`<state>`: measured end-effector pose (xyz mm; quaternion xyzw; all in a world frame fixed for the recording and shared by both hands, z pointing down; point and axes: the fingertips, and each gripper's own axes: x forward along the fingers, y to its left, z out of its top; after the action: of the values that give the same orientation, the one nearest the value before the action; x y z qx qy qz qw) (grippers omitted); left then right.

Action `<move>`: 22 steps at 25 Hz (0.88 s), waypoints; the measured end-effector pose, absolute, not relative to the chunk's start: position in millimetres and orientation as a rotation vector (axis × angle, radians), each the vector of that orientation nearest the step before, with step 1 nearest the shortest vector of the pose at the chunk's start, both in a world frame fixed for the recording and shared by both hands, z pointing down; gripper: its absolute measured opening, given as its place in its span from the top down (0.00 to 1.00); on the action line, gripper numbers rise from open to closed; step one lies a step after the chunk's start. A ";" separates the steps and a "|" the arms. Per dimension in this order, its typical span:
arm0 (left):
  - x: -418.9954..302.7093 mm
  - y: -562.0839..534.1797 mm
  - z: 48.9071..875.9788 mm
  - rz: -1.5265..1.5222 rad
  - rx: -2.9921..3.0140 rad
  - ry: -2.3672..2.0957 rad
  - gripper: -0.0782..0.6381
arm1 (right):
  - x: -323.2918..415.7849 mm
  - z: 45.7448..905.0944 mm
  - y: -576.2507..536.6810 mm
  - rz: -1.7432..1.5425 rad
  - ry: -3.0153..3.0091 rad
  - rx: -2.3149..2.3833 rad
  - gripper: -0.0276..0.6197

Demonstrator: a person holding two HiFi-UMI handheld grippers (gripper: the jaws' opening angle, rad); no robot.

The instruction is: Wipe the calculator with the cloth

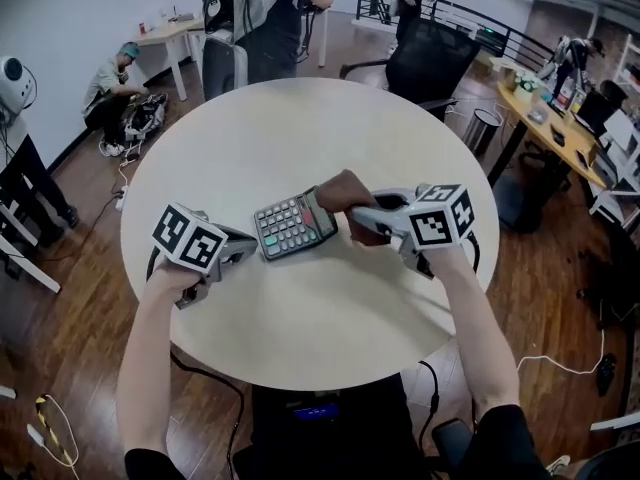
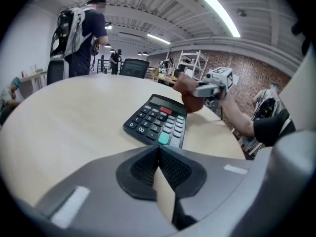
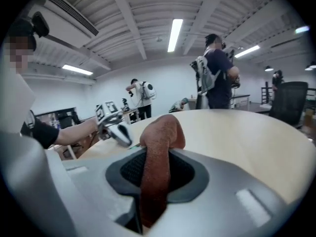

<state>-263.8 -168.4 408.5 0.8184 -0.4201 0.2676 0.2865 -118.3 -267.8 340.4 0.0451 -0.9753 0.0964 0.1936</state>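
Head view: the calculator (image 1: 293, 225) lies keys-up near the middle of the round bench (image 1: 300, 128), set at a slight angle. The brown cloth (image 1: 345, 192) is bunched at its display end, pinched by the right claw (image 1: 362, 216), whose jaws are clamped on the fabric. At the keypad end, just beside the calculator, the left claw (image 1: 250, 249) points toward it, jaws pressed together with nothing between them.
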 end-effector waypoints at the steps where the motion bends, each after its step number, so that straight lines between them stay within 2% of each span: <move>1: -262.6 -160.8 404.3 0.662 2.192 -1.092 0.88 | -122.8 336.8 -285.9 0.251 -2.742 0.191 0.82; 5: -215.4 -138.6 397.6 0.662 2.258 -0.929 0.88 | -163.1 337.8 -339.8 0.085 -2.671 0.280 0.82; 11: -176.5 -160.1 422.8 0.986 2.231 -0.951 0.88 | -224.6 376.3 -333.8 0.253 -2.552 0.005 0.82; 14: -184.5 -163.3 422.7 0.978 2.226 -0.969 0.88 | -208.3 379.0 -329.6 0.393 -2.527 -0.062 0.82; 20: -246.6 -186.8 420.6 0.872 2.150 -1.139 0.88 | -147.5 380.1 -266.1 0.586 -2.517 -0.261 0.82; 22: -253.8 -190.6 416.5 0.835 2.152 -1.138 0.88 | -134.2 379.2 -262.4 0.596 -2.570 -0.199 0.82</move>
<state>-253.8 -190.6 416.5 0.8028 -0.4244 0.3114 0.2801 -134.2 -262.4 379.2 -0.0730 -0.9416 0.2185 0.2454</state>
